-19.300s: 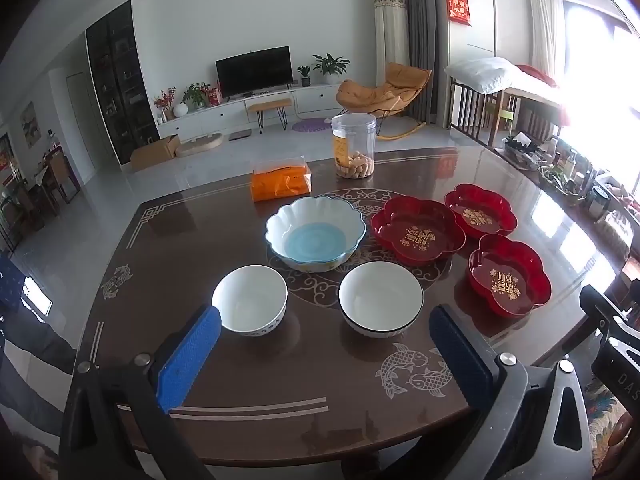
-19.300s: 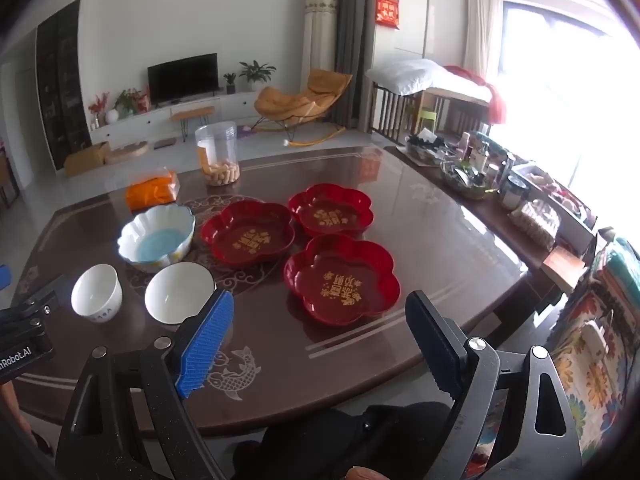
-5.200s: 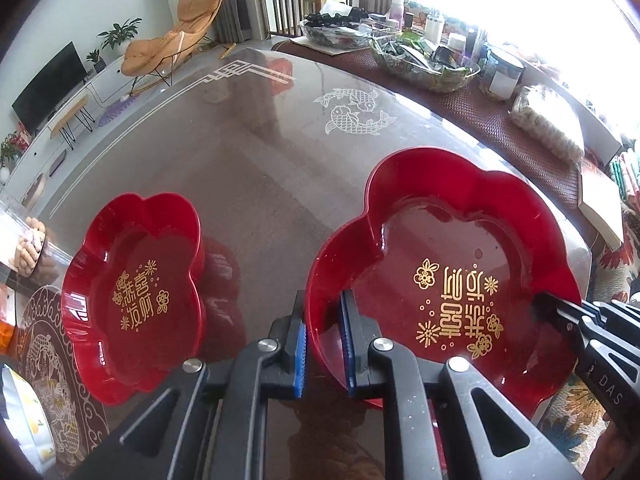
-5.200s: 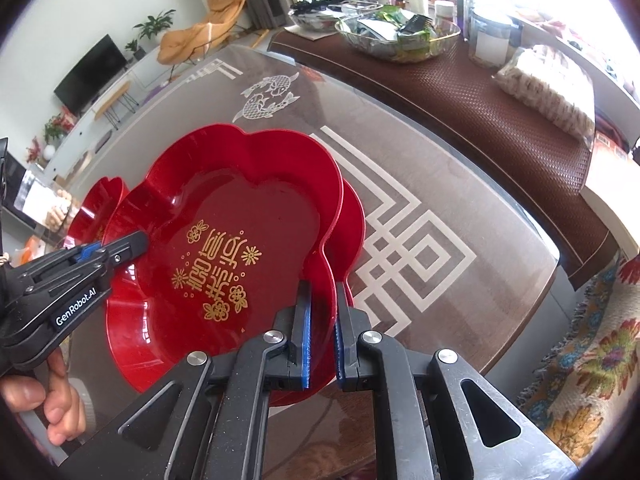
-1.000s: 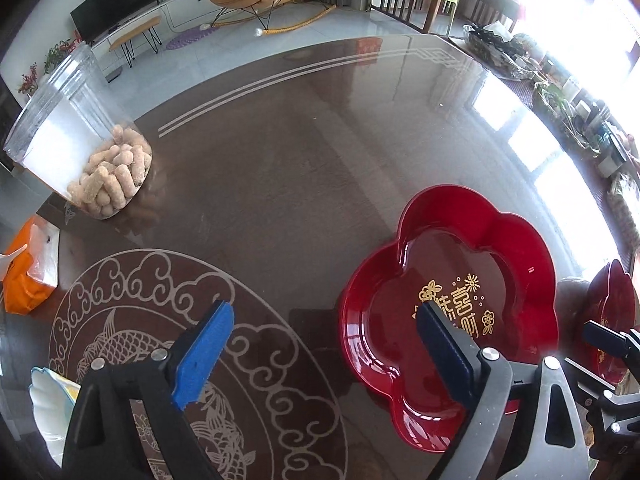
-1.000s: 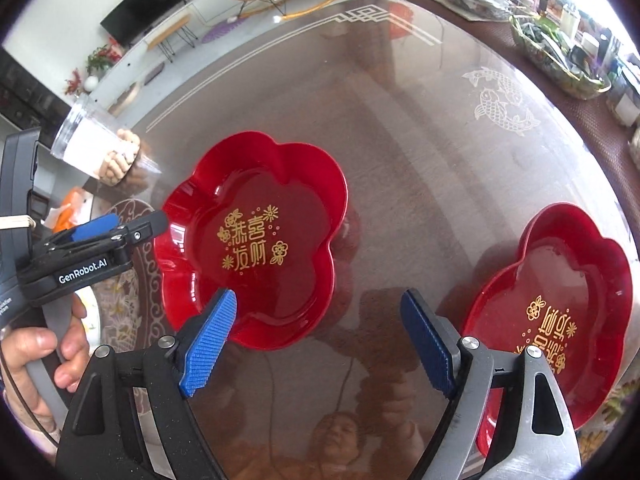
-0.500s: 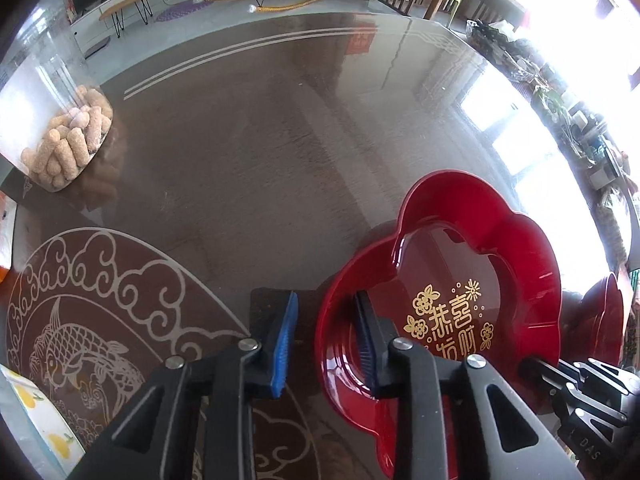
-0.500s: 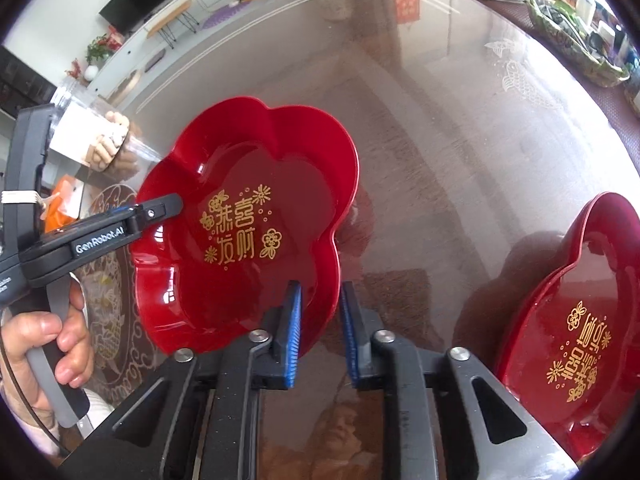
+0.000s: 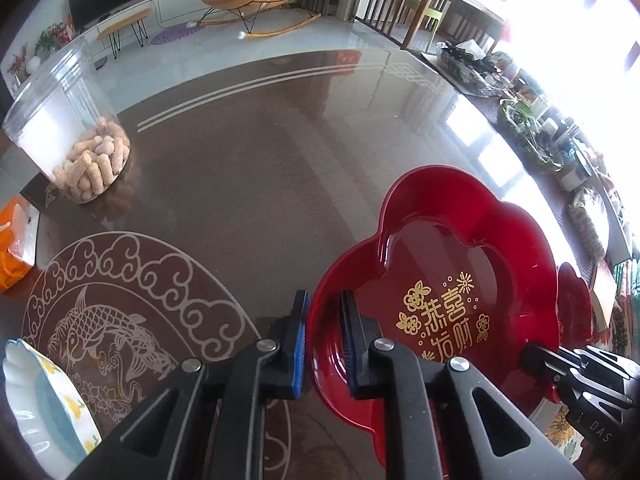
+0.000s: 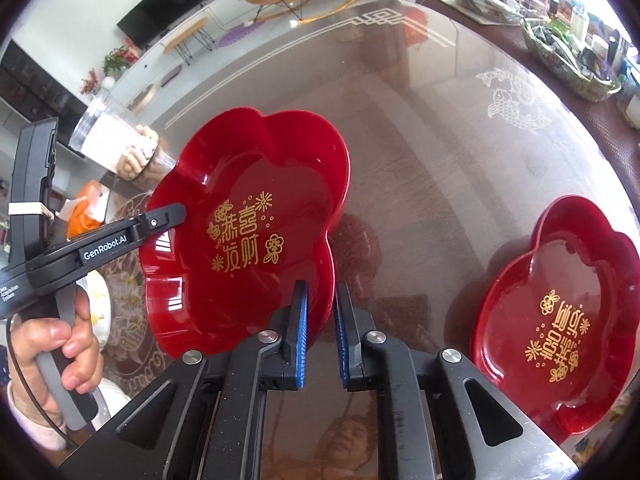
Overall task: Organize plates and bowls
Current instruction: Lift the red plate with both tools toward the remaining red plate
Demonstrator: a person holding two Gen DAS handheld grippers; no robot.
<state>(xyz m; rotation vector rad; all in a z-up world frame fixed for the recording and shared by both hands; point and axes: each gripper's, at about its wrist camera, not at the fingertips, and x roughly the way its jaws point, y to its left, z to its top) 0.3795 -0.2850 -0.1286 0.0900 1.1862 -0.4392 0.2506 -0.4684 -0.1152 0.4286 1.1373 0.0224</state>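
Observation:
A red flower-shaped plate (image 9: 460,280) with gold characters hangs tilted just above the dark table (image 9: 240,152). My left gripper (image 9: 324,300) has its jaws closing, and the blue pads pinch the plate's left rim. My right gripper (image 10: 320,292) is shut on the near right rim of the same red plate (image 10: 248,220). In the right wrist view the left gripper (image 10: 176,214) reaches onto the plate's left edge, held by a hand (image 10: 52,348). Another red plate (image 10: 560,300) lies on the table to the right.
A clear jar of snacks (image 9: 72,140) stands at the far left, with an orange packet (image 9: 12,248) near it. A white scalloped bowl with a blue inside (image 9: 40,400) sits at the lower left. Cluttered trays (image 10: 572,52) line the far right side.
Both grippers stood wide open a second ago and have closed on the red plate's rim. The plate has come up off the table and tilted.

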